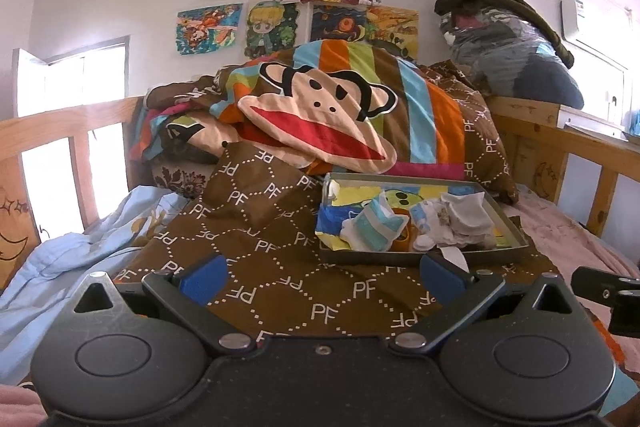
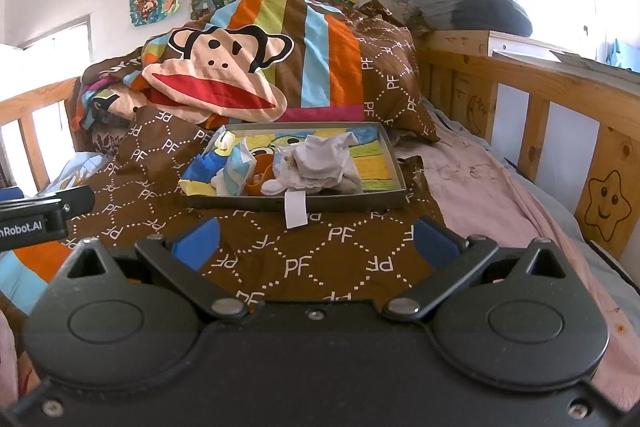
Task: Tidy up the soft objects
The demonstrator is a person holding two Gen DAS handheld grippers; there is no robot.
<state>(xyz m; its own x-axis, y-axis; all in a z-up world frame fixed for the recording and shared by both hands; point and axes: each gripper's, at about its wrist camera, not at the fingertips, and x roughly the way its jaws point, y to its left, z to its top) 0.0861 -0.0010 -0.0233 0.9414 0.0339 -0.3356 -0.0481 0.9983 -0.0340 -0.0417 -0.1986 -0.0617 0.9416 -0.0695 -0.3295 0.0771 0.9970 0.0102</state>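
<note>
Left gripper (image 1: 323,277): jaws apart, empty | right gripper (image 2: 316,241): jaws apart, empty | tray (image 2: 394,163), frame centre: white, possibly sock-like, cloths (image 2: 320,167) on brown quilt (image 2: 304,259)

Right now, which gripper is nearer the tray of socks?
Right, slightly. The right gripper faces the tray almost squarely; the left gripper sits off to its left. Both hover short of it, open.
</note>
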